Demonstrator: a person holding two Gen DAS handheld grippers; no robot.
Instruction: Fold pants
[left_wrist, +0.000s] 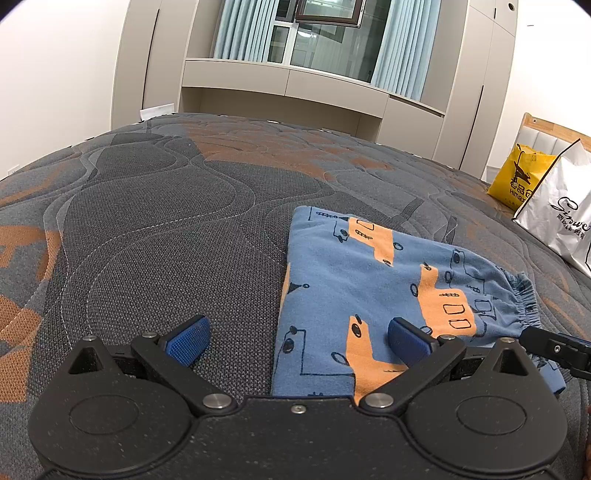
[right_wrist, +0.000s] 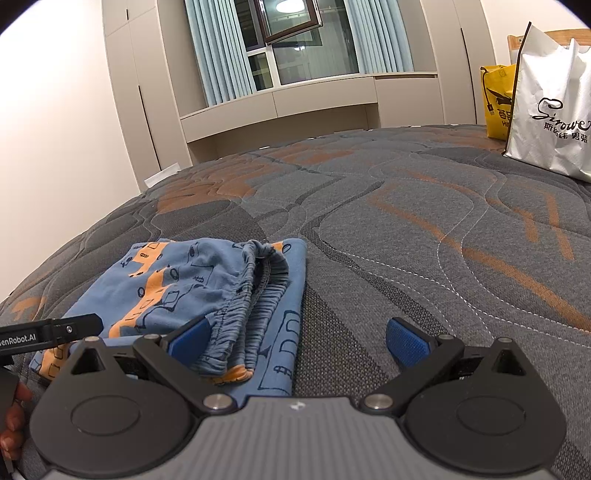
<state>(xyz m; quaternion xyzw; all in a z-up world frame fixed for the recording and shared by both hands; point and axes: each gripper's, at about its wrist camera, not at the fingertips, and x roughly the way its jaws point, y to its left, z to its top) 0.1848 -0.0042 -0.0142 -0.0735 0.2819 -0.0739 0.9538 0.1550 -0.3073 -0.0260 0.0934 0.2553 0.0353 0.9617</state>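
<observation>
Low in the left wrist view, the left gripper (left_wrist: 298, 341) is spread wide and holds nothing; its right blue pad (left_wrist: 408, 343) hangs over the folded pants (left_wrist: 373, 291), its left pad over bare mattress (left_wrist: 147, 206); whether the right pad touches the cloth I cannot tell. At lower centre-right of that frame the blue pants with orange vehicle print lie folded flat, their gathered elastic waistband (left_wrist: 524, 299) toward the right edge. At the lower right edge a black finger of the right gripper (left_wrist: 554, 349) reaches in just beside the waistband.

Low in the right wrist view, the right gripper (right_wrist: 297, 341) is likewise spread wide and empty; its left pad (right_wrist: 190, 341) sits at the waistband folds (right_wrist: 258, 295), its right pad over the quilted grey-and-orange mattress (right_wrist: 443, 229); the pants (right_wrist: 177, 284) fill the lower left. At the left edge the left gripper's black finger (right_wrist: 55, 330) crosses the pants' near corner, with a hand's fingers (right_wrist: 14, 421) below it.

At the upper right stand a white shopping bag (right_wrist: 554, 110) and a yellow bag (right_wrist: 498, 99) behind it, well apart from the pants; cabinets (right_wrist: 147, 92), a curtained window (right_wrist: 288, 44) and a wooden headboard (left_wrist: 543, 129) lie beyond.
</observation>
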